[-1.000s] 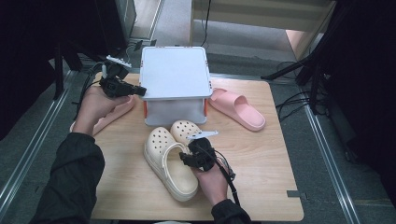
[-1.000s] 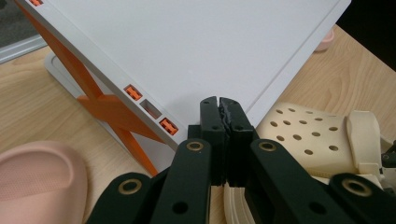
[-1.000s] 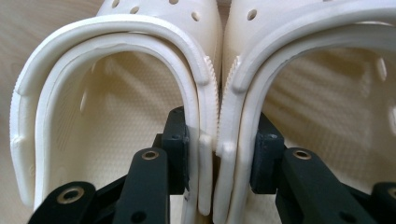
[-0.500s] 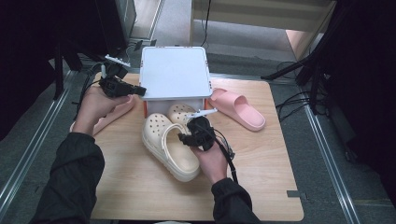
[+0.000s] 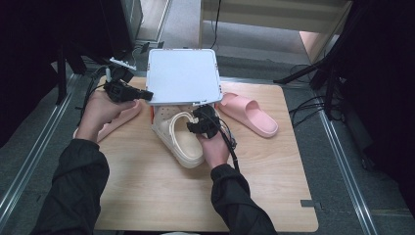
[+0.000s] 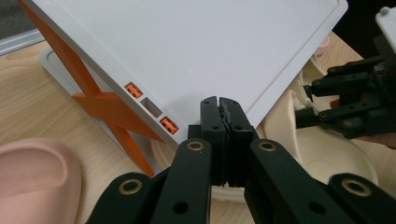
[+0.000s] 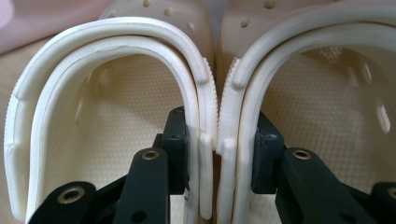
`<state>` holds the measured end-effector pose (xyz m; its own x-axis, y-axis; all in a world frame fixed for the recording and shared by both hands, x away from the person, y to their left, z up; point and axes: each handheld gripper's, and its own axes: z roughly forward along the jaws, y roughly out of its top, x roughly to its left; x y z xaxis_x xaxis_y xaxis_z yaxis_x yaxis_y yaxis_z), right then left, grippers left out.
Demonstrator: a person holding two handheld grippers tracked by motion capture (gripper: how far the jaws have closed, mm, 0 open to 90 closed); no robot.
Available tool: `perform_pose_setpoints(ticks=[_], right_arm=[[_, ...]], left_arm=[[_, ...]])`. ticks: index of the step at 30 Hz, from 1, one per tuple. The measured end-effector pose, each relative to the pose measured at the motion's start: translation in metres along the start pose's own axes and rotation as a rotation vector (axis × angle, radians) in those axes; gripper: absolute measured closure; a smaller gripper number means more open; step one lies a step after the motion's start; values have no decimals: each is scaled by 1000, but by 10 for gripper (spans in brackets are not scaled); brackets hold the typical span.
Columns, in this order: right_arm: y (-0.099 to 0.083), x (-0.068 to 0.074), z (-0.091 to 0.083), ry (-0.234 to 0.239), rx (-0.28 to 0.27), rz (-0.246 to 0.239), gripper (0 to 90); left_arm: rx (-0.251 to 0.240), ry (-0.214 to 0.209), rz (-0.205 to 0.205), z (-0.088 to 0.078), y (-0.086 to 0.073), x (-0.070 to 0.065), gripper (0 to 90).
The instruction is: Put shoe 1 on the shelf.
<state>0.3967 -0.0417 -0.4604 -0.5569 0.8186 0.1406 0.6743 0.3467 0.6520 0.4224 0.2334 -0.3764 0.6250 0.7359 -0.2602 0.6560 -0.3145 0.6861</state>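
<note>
Pair of cream clogs [image 7: 205, 93]: perforated, pebbled footbeds, ribbed straps; table centre, toes under box. Right gripper [image 7: 217, 149] clenched on their adjoining inner walls. Left gripper [image 6: 223, 109] closed, holding nothing, against the smooth white lid [image 5: 182, 76] of the orange-braced box, overhanging clogs at 12 o'clock. Pink slides at 3 [image 5: 249, 113] and 9 [image 5: 117, 120].

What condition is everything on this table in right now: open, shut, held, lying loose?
White lid: raised, tilted over the box.
Left gripper: shut, at the lid's edge.
Right gripper: clamped on both clogs' inner walls.
Cream clogs: held together, side by side.
Pink slipper: lying loose, upright.
</note>
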Motion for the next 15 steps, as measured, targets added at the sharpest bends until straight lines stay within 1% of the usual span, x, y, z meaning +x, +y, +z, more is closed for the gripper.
perform_pose_setpoints(ticks=[1, 2, 4, 5, 6, 8, 10, 12, 14, 15], right_arm=[[2, -1, 6, -14, 6, 12, 664], [3, -2, 9, -22, 7, 12, 664], [4, -2, 12, -27, 5, 12, 664], [4, 0, 14, -31, -11, 9, 663], [5, 2, 15, -47, -18, -2, 662], [4, 4, 19, -58, -24, -15, 661], [3, 5, 22, -64, -26, -18, 659], [4, 2, 25, -63, -30, -7, 657], [3, -1, 27, -45, -37, 15, 652], [3, -2, 27, -39, -35, 16, 651]], left_arm=[[-1, -2, -1, 0, 0, 0, 891], [0, -4, -1, 0, 0, 0, 891], [0, -3, -1, 0, 0, 0, 891], [1, -3, 0, 0, 0, 0, 891], [0, -3, -1, 0, 0, 0, 891], [-1, -3, -1, 0, 0, 0, 891], [-2, -2, -1, 0, 0, 0, 891], [-2, -2, -1, 0, 0, 0, 891], [-2, -1, -2, 0, -1, 0, 891], [-3, -2, -2, 0, -1, 0, 891]])
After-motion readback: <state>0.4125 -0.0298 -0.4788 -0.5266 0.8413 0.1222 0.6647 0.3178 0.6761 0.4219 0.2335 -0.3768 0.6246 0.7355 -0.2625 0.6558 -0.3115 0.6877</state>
